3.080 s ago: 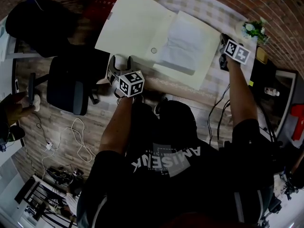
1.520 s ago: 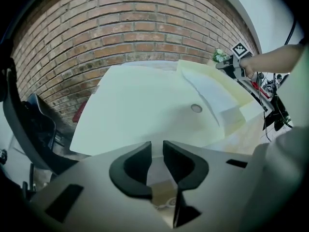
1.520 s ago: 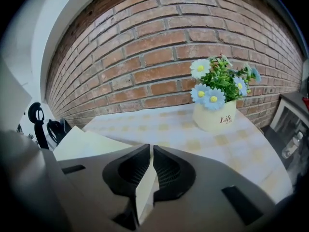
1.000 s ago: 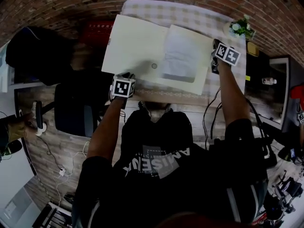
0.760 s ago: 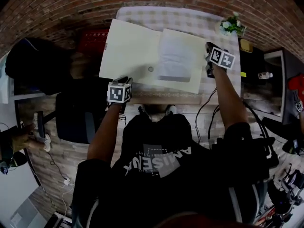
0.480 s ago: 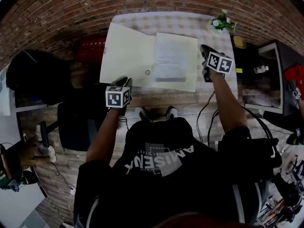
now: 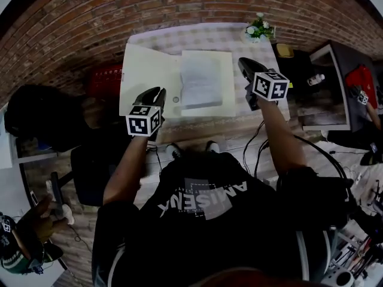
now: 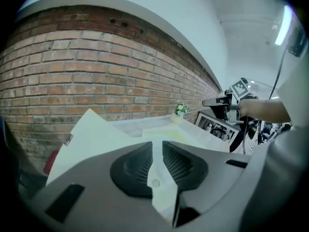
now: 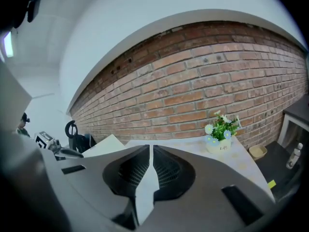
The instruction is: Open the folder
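Observation:
The cream folder (image 7: pixel 146 70) lies spread open on the checked table (image 7: pixel 179 37), with a stack of white papers (image 7: pixel 200 79) on its right half. My left gripper (image 7: pixel 157 93) hangs in the air over the near left corner of the folder, touching nothing. Its jaws are closing to a narrow gap with nothing held between them (image 8: pixel 157 146); the folder's left flap (image 8: pixel 91 134) shows beyond them. My right gripper (image 7: pixel 242 63) floats to the right of the folder, jaws almost together and empty (image 9: pixel 150 151).
A small pot of flowers (image 7: pixel 258 28) stands at the table's far right corner, also in the right gripper view (image 9: pixel 219 129). A red crate (image 7: pixel 105 82) and a black chair (image 7: pixel 96 166) are left of the table. A dark cabinet (image 7: pixel 317 82) stands to the right. Another person's hand (image 7: pixel 42 217) is at the lower left.
Both grippers have lifted up off the table level and drawn back from the folder. The folder stays open and flat where it was.

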`<act>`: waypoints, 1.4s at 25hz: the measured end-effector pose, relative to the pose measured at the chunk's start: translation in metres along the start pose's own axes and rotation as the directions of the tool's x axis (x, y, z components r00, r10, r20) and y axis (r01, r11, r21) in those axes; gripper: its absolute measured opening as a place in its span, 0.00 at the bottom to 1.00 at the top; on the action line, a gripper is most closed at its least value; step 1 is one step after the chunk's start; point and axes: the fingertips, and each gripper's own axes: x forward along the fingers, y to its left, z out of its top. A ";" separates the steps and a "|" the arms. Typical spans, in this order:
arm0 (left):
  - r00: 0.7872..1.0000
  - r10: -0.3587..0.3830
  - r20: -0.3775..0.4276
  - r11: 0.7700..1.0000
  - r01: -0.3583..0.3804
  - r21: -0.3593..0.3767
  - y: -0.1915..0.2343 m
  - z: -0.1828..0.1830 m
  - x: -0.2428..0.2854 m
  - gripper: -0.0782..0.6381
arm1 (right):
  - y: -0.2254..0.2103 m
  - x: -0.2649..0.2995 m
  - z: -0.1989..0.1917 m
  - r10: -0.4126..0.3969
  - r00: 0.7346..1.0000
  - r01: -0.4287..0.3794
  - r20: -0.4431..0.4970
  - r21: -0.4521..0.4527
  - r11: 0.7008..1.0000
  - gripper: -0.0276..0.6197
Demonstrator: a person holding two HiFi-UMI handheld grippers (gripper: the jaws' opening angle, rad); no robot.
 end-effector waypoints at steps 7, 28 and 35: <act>0.979 -0.023 0.200 0.998 0.012 0.054 -0.025 0.082 -0.016 0.15 | 0.024 -0.035 0.031 0.008 0.997 -0.006 0.076 -0.021 1.000 0.12; 0.918 0.000 0.397 0.999 -0.015 0.035 -0.055 0.178 -0.061 0.13 | 0.050 -0.133 0.107 -0.049 0.948 0.088 0.315 -0.108 0.990 0.11; 0.912 0.038 0.408 0.994 -0.077 0.080 -0.053 0.183 -0.061 0.13 | 0.051 -0.145 0.121 -0.055 0.937 0.108 0.345 -0.135 0.985 0.11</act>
